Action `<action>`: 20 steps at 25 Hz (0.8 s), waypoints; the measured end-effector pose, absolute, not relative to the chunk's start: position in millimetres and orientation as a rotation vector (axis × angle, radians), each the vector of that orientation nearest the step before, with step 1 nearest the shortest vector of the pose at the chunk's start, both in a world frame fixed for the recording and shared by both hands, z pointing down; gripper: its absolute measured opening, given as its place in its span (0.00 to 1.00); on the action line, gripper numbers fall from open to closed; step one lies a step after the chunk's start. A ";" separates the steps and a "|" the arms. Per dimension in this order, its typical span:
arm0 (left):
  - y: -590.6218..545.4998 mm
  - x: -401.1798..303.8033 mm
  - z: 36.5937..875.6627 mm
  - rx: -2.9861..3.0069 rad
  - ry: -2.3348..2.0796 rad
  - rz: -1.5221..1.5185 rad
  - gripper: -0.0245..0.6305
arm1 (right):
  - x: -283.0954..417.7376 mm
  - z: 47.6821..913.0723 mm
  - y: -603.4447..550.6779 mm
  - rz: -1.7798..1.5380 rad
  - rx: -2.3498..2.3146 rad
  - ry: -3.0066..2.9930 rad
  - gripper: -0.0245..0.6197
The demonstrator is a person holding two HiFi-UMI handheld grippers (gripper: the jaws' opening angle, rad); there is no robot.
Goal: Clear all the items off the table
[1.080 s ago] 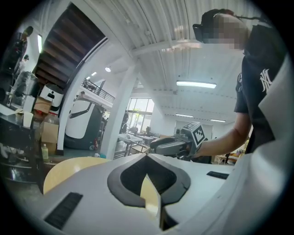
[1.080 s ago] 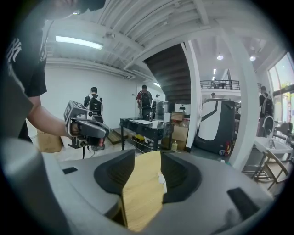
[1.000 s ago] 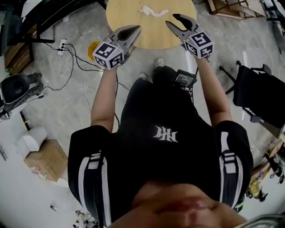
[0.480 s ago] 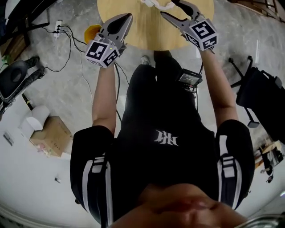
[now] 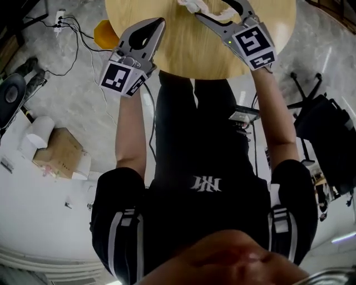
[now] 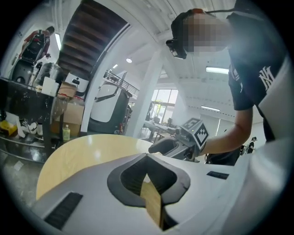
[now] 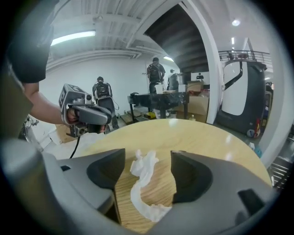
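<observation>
A crumpled white tissue (image 7: 138,193) lies on the round wooden table (image 5: 183,50), at its far side (image 5: 192,5) in the head view. My right gripper (image 7: 148,158) is low over it, open, its jaws having just been opening. The tissue lies between them with neither pad pressing on it. In the head view the right gripper (image 5: 214,8) reaches to the top edge. My left gripper (image 5: 160,22) hovers over the table's left part, shut and empty. Its tips (image 6: 147,157) meet over bare wood (image 6: 82,151).
On the floor to the left are a cardboard box (image 5: 55,153), a white roll (image 5: 39,131), cables (image 5: 72,33) and an orange object (image 5: 105,33) beside the table. A black chair (image 5: 328,128) stands at right. People stand far behind (image 7: 156,73).
Both grippers have come down and forward over the table, which now fills more of the head view. The right jaws have spread wider, with the tissue now between them.
</observation>
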State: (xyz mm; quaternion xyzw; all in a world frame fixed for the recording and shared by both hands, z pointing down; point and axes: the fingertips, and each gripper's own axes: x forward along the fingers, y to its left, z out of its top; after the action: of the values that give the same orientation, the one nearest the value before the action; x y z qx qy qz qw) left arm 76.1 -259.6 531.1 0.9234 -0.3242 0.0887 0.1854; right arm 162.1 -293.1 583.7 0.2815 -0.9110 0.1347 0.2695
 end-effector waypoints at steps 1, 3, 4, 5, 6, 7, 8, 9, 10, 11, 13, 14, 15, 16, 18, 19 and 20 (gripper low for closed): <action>-260.5 76.4 538.2 2.594 -0.902 0.240 0.06 | 160.5 592.3 -293.1 0.356 0.748 -2.432 0.53; -263.1 76.3 547.6 2.586 -0.883 0.219 0.06 | 157.1 607.1 -291.3 0.349 0.721 -2.388 0.53; -264.8 76.8 550.6 2.592 -0.872 0.217 0.06 | 155.1 612.6 -290.8 0.357 0.712 -2.376 0.53; -266.1 77.7 553.0 2.602 -0.861 0.219 0.06 | 153.0 617.2 -290.6 0.368 0.708 -2.367 0.53; -266.9 78.8 555.0 2.612 -0.850 0.222 0.06 | 151.1 621.0 -290.4 0.376 0.707 -2.359 0.53; -267.2 79.7 556.2 2.619 -0.841 0.220 0.06 | 149.4 624.2 -290.2 0.380 0.706 -2.350 0.53; -267.2 80.0 557.0 2.622 -0.833 0.215 0.06 | 147.8 626.9 -290.0 0.378 0.705 -2.340 0.53; -267.1 79.3 558.2 2.621 -0.829 0.211 0.06 | 146.1 628.8 -290.3 0.368 0.700 -2.331 0.53; -267.4 77.9 559.8 2.619 -0.827 0.213 0.06 | 144.7 630.4 -291.1 0.346 0.693 -2.322 0.53; -268.4 76.8 560.9 2.617 -0.824 0.213 0.06 | 143.6 631.9 -292.0 0.312 0.682 -2.310 0.48; -269.9 77.1 560.6 2.618 -0.811 0.202 0.06 | 142.9 635.7 -292.4 0.250 0.657 -2.281 0.43; -269.3 77.6 560.5 2.617 -0.801 0.196 0.06 | 142.7 637.5 -291.7 0.236 0.649 -2.267 0.43; -268.1 77.9 560.3 2.617 -0.791 0.190 0.06 | 142.2 639.0 -291.3 0.226 0.645 -2.254 0.43; -266.9 78.2 559.7 2.618 -0.782 0.184 0.06 | 141.8 639.7 -291.2 0.215 0.646 -2.243 0.39; -264.6 80.0 557.9 2.626 -0.765 0.172 0.06 | 141.8 639.8 -290.7 0.198 0.654 -2.227 0.28; -263.7 81.2 557.7 2.630 -0.757 0.169 0.06 | 142.4 640.1 -290.1 0.197 0.657 -2.221 0.26; -263.1 82.3 558.4 2.632 -0.749 0.168 0.06 | 143.2 640.7 -289.5 0.200 0.660 -2.217 0.21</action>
State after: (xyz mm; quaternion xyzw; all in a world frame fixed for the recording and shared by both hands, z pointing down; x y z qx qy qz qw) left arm 82.3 -263.1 558.4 0.9409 -0.2676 0.0601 0.1985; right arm 143.2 -289.5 640.7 0.2609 -0.8757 0.0790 0.3985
